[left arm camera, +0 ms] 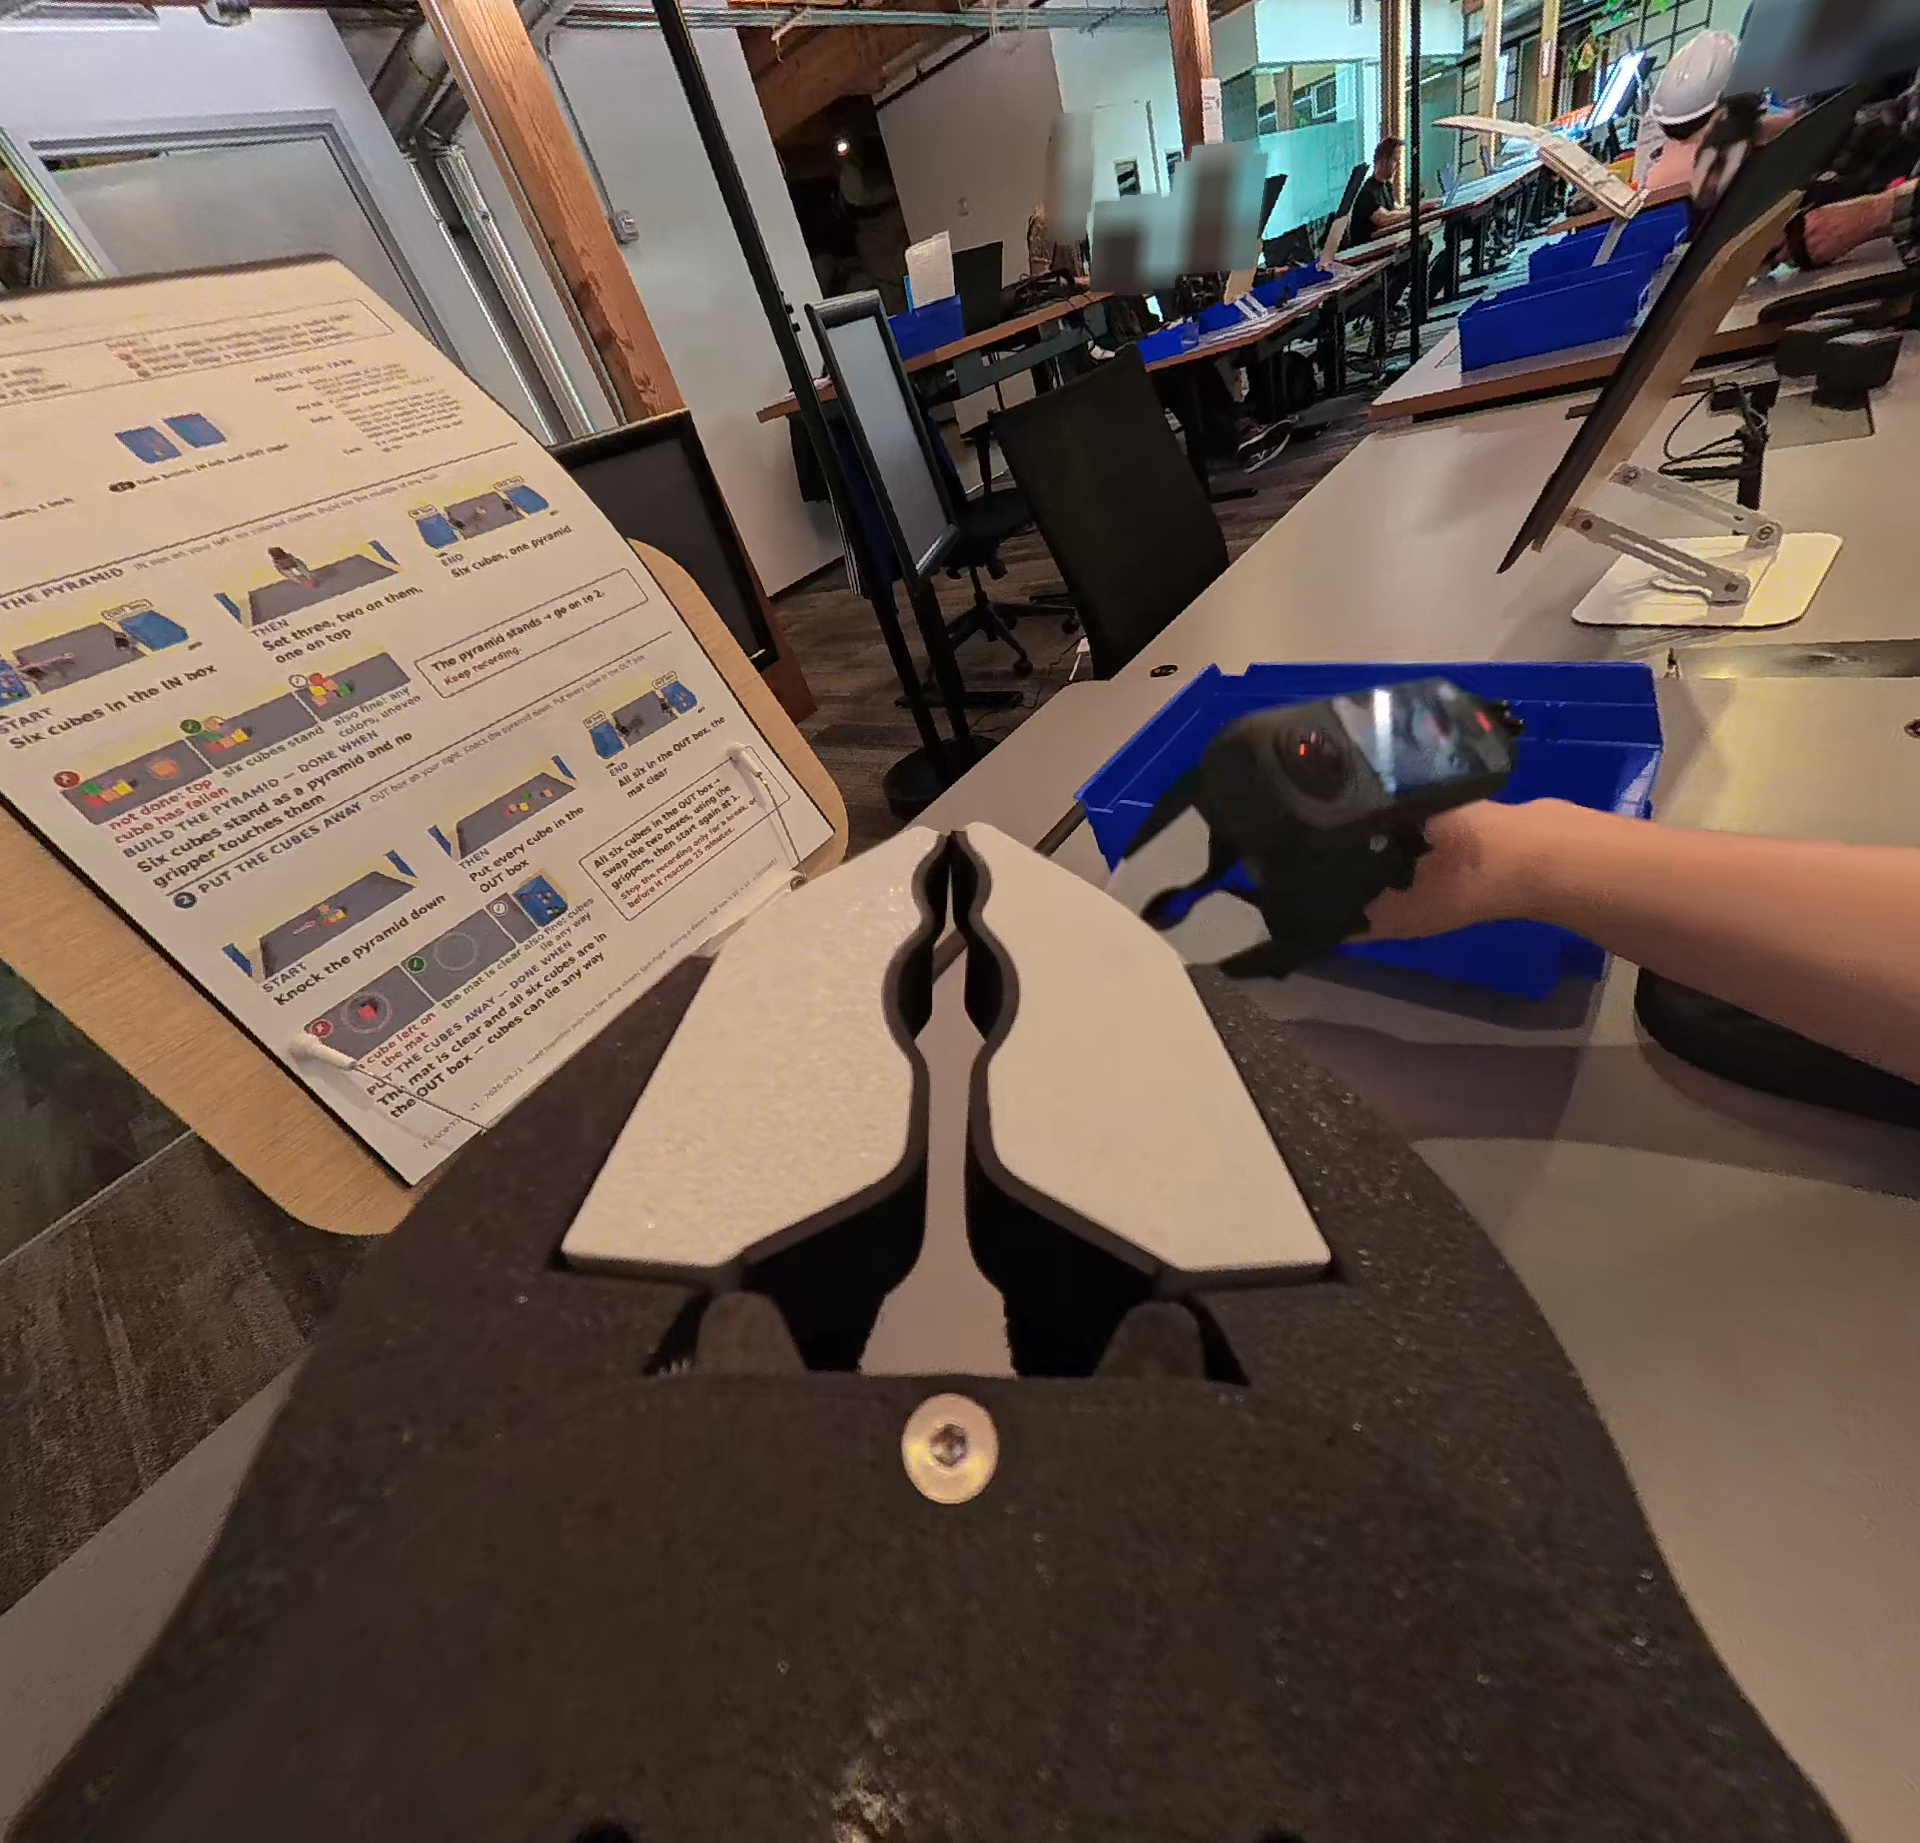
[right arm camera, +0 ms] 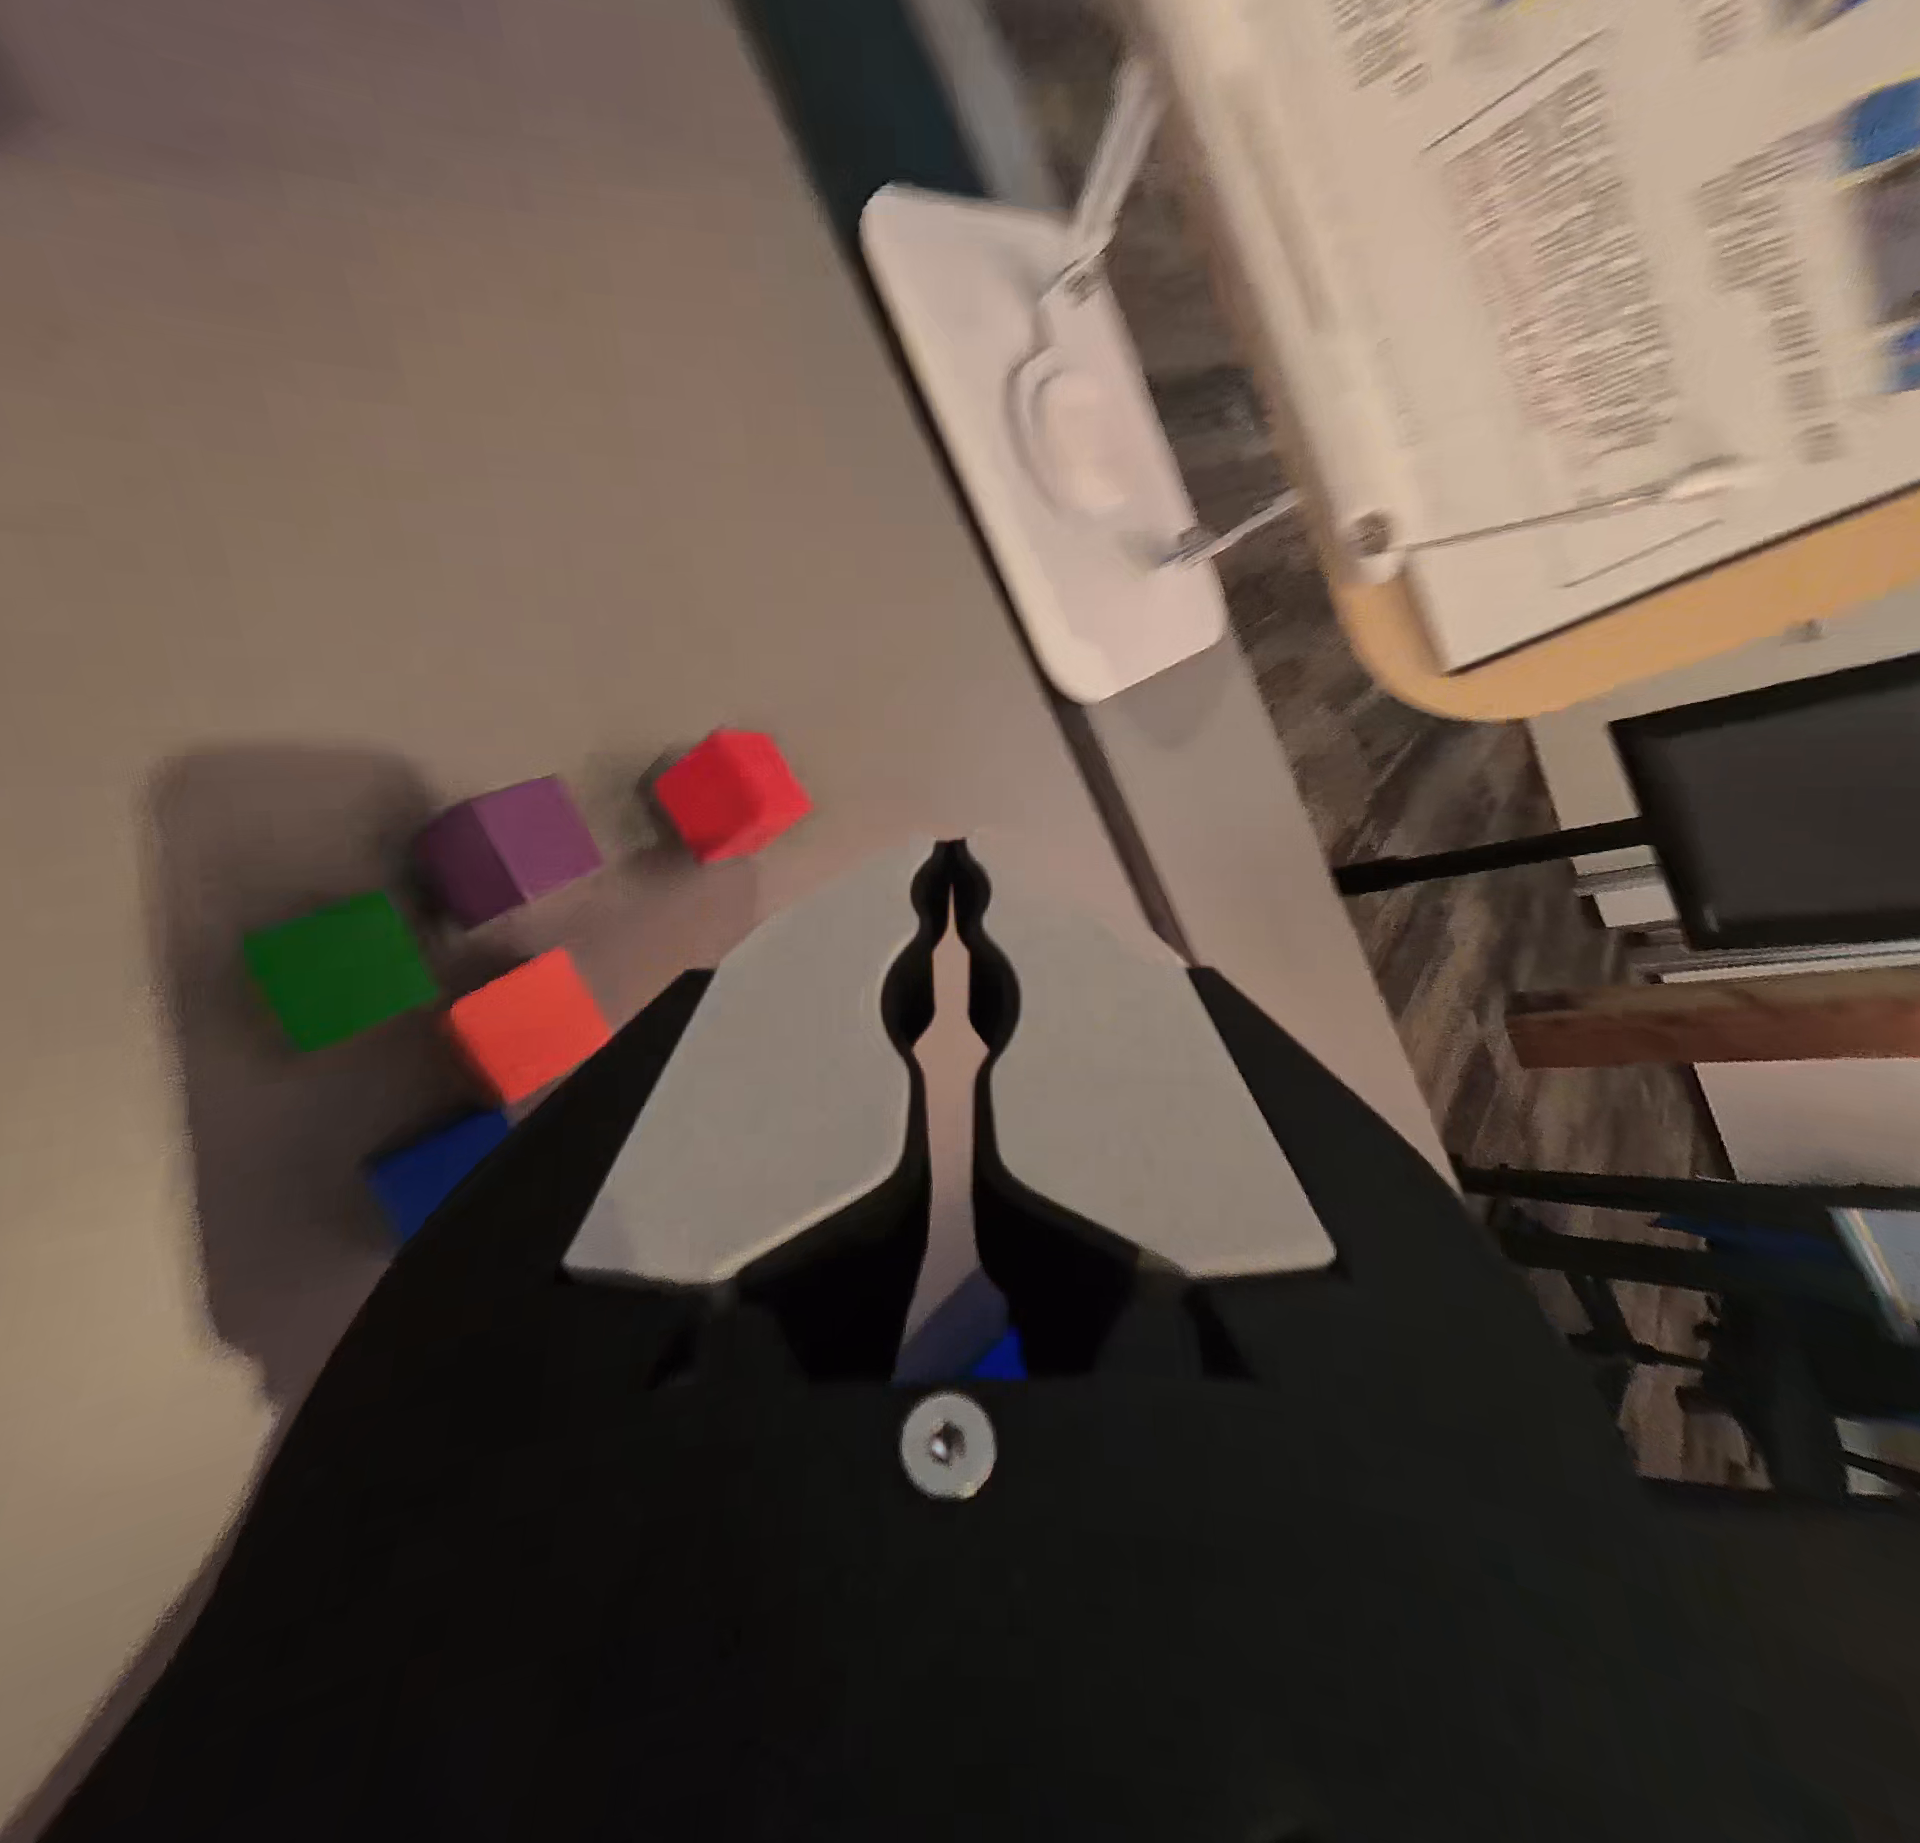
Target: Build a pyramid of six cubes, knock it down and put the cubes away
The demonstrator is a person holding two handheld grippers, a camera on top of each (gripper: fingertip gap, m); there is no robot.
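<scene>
In the right wrist view, several cubes lie loose on the grey table: a red cube (right arm camera: 730, 794), a purple cube (right arm camera: 507, 848), a green cube (right arm camera: 338, 967), an orange cube (right arm camera: 525, 1019) and a blue cube (right arm camera: 431, 1170), partly hidden by the gripper body. My right gripper (right arm camera: 950, 848) is shut and empty, above and just right of the cubes; the view is blurred. My left gripper (left arm camera: 950, 837) is shut and empty, raised off the table. The right gripper also shows in the left wrist view (left arm camera: 1340, 806), held by a hand over a blue bin (left arm camera: 1590, 713).
An instruction sheet on a wooden board (left arm camera: 312, 713) stands at the left; it also shows in the right wrist view (right arm camera: 1558, 287) beside a white stand base (right arm camera: 1049, 443). Another board on a stand (left arm camera: 1673, 536) is behind the bin. The table edge (right arm camera: 1143, 858) runs close by. My right fingertips sit around 25 cm from my left ones. The orange cube (right arm camera: 525, 1019) lies some 10 cm from my right tips, 30 cm from my left tips.
</scene>
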